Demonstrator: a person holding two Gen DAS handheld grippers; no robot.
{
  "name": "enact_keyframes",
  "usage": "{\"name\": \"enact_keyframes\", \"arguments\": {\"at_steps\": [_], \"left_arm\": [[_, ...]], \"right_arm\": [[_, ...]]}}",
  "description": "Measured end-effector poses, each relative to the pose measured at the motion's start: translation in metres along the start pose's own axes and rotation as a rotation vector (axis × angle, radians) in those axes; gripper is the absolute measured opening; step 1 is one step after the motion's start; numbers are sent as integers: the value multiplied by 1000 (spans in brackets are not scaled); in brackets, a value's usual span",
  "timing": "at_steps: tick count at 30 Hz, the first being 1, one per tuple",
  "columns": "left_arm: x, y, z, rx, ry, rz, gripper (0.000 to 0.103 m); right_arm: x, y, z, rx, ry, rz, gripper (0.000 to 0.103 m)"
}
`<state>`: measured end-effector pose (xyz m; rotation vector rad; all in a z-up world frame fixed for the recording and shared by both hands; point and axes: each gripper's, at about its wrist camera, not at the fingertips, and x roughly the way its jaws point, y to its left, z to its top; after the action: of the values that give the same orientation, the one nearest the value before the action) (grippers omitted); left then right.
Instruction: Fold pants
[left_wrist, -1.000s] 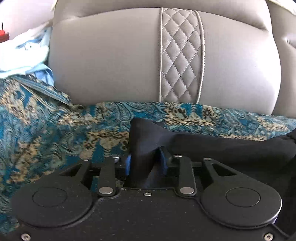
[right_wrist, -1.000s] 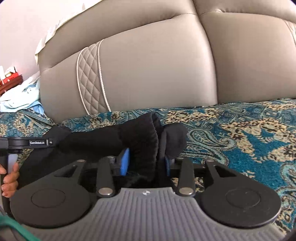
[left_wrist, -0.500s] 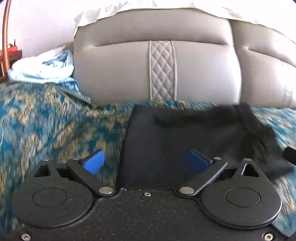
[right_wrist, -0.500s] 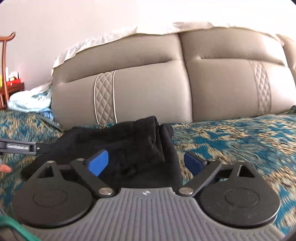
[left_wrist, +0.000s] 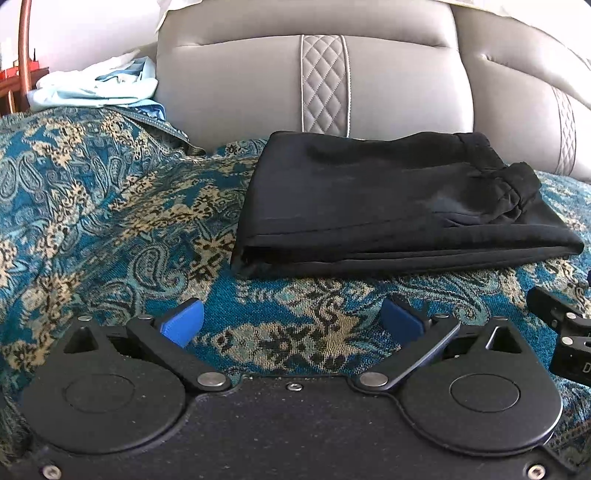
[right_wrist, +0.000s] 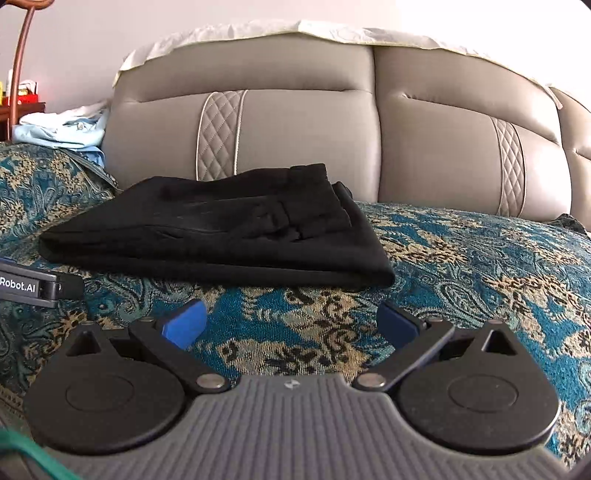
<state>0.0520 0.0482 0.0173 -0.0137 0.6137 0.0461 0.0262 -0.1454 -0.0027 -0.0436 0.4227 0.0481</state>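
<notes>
Black fabric pants (left_wrist: 388, 199), folded into a flat rectangular stack of several layers, lie on the teal and gold paisley bedspread (left_wrist: 110, 206) close to the grey padded leather headboard (left_wrist: 258, 85), whose quilted diamond-stitched strip stands just behind them. The gathered waistband sits on top of the stack toward its right end, slightly rumpled, while the long folded edge faces the cameras. The left gripper (left_wrist: 291, 321) hangs low over the bedspread in front of the pants, its blue-padded fingers (left_wrist: 183, 325) spread wide with only patterned cloth between them, touching nothing. The right gripper (right_wrist: 290, 321) is likewise spread apart and empty, near the front edge of the stack but clear of it; in the left wrist view part of its black body shows at the right border. A pile of pale blue and white clothing (right_wrist: 62, 129) rests at the far left beside the headboard, well apart from the pants.
</notes>
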Motion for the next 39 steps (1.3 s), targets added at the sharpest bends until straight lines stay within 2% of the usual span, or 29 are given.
{"name": "enact_keyframes", "arguments": {"at_steps": [6,39], "left_arm": [[0,0,-4,-10,-17,-8,103],[1,0,-5,-27,-36,-16,103]], "right_arm": [[2,8,-5,-42,8,-16,103],[4,6,-5,-36,5,-11,103]]}}
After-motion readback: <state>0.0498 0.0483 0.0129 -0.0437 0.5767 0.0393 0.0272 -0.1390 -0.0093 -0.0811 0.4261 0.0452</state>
